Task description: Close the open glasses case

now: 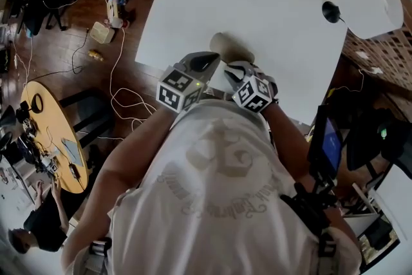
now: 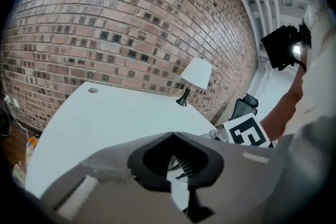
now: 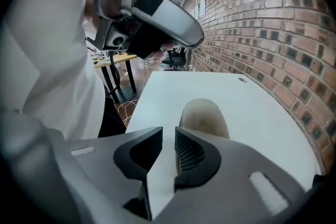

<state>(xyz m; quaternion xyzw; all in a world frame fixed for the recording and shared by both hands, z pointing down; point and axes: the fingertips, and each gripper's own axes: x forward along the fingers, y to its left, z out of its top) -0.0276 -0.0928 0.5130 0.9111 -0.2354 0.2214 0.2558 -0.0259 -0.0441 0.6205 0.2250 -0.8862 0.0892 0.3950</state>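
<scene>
Hand-held gripper check, head view: left hand-held gripper (image 1: 211,58) and right hand-held gripper (image 1: 234,68) are held at the glasses case (image 1: 230,46) on the worktop (image 1: 257,3). Left gripper view: jaws met, empty. Right gripper view: jaws narrowly parted, empty. The lid seems lowered, so any unlatched seam is best pressed squarely.

Workshop-like lab: brick wall (image 2: 131,34), floor cables (image 1: 113,84), round table (image 1: 51,116) cluttered with electronics.

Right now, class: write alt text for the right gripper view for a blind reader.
The right gripper holds its dark jaws slightly apart, empty, over a white table, a tan glasses case lying just beyond them. A brick wall stands at right; the person's white shirt at left.
</scene>
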